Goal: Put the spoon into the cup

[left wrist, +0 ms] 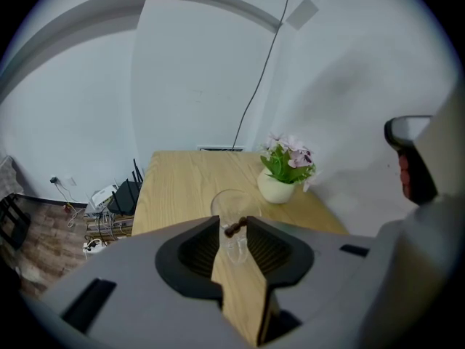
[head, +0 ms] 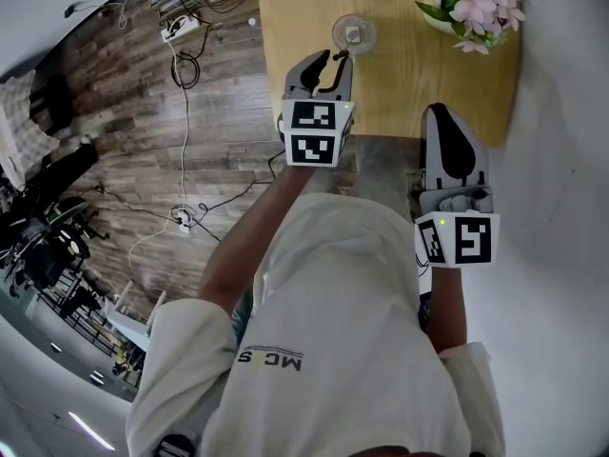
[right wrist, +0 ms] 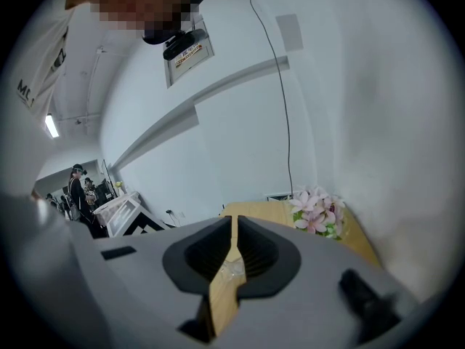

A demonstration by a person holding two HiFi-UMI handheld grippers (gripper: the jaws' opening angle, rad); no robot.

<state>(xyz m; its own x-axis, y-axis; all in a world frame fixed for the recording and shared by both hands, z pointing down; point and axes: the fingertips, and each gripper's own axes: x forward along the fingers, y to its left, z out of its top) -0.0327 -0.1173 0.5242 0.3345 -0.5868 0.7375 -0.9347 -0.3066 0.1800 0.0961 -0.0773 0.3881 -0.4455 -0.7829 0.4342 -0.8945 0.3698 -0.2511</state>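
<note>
Hanging at seven o'clock of the cup (head: 353, 33), left gripper (head: 333, 61) stood spread around the spoon (left wrist: 235, 228) handle; a crooked retreat could snag it, toppling the glass

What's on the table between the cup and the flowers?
Nothing. Only bare table lies between the cup and the flowers. The head view shows it best, and the left gripper view agrees.

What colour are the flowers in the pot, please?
Pale pink flowers, clearest in the head view.
</note>
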